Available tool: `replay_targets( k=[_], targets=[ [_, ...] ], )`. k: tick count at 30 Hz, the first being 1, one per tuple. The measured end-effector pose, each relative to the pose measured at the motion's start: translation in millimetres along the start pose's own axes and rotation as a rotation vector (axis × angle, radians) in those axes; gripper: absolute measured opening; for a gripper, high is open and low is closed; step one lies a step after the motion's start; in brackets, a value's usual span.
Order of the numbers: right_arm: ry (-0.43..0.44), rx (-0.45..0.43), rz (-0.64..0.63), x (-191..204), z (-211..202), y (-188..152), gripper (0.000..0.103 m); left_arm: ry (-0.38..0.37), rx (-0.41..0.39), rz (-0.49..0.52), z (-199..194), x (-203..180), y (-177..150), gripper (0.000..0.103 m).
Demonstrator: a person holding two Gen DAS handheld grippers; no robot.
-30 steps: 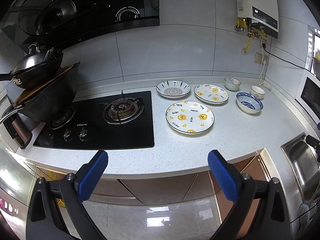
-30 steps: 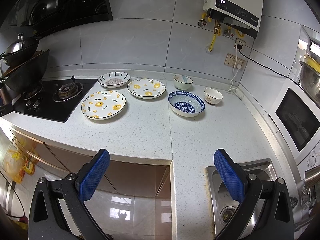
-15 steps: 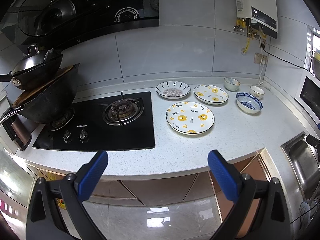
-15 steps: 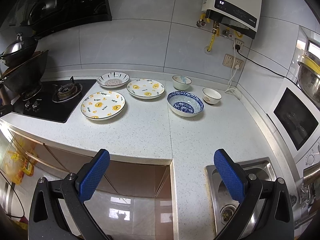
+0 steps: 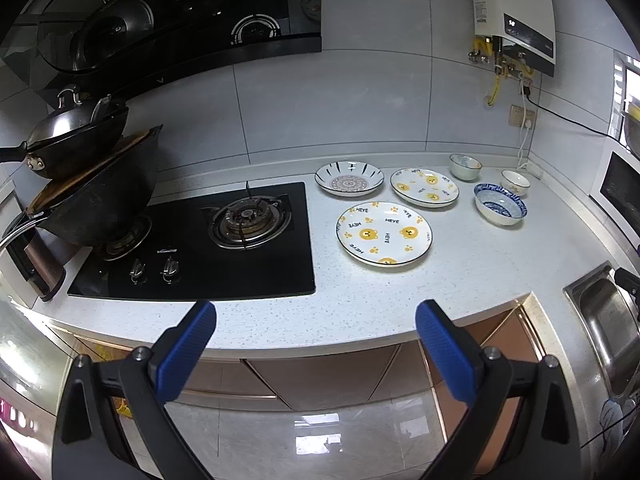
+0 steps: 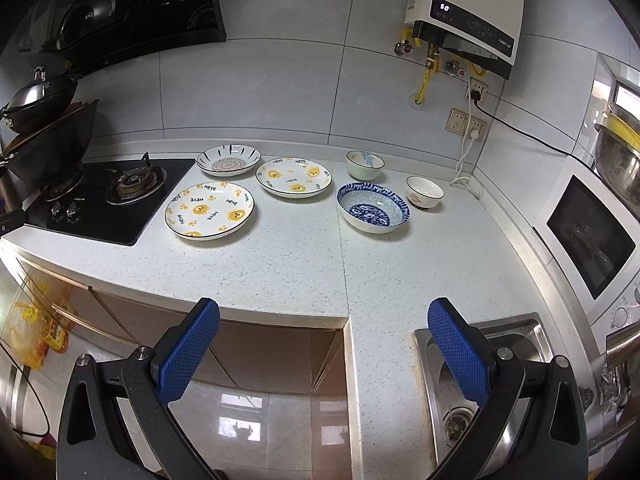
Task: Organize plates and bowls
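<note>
Left gripper [image 5: 316, 330] jaws wide apart, empty, hanging off counter edge. Right gripper [image 6: 324, 330] likewise apart, empty, beside sink [image 6: 520, 332]. Big bear plate [image 5: 384, 234] straight ahead of left gripper, nearest dish. Beyond: small bear plate [image 5: 424, 186], striped plate [image 5: 349, 178]. Blue bowl [image 6: 373, 207] ahead of right gripper; two small bowls [image 6: 364, 164] behind, near wall. Bare counter [image 6: 288, 264] between, nothing blocking. Stove [image 5: 200, 240] left.

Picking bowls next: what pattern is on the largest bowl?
Blue-and-white floral pattern on the largest bowl, clearest in the right wrist view.
</note>
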State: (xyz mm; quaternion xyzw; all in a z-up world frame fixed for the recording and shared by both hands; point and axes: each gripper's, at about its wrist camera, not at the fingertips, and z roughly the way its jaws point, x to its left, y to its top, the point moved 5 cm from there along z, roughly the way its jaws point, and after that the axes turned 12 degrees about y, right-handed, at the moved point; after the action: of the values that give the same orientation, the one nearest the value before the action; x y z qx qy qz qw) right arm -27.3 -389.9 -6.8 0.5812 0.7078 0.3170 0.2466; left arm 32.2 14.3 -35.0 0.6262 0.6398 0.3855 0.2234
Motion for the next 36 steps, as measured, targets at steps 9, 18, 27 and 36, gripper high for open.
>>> replay_targets(
  k=[9, 18, 27, 36],
  targets=[
    [-0.005, -0.007, -0.008, 12, -3, 3, 0.102, 0.004, -0.005, 0.002, 0, 11, -2, 0.101],
    [-0.009, -0.018, -0.014, 21, -4, 8, 0.102, 0.000, -0.014, 0.003, 2, 23, 2, 0.101],
    [0.002, -0.022, -0.022, 26, 0, 11, 0.102, 0.001, -0.015, 0.003, 5, 28, 5, 0.101],
    [0.083, -0.008, -0.068, 43, 28, 24, 0.102, -0.039, 0.020, -0.014, 24, 16, 10, 0.101]
  ],
)
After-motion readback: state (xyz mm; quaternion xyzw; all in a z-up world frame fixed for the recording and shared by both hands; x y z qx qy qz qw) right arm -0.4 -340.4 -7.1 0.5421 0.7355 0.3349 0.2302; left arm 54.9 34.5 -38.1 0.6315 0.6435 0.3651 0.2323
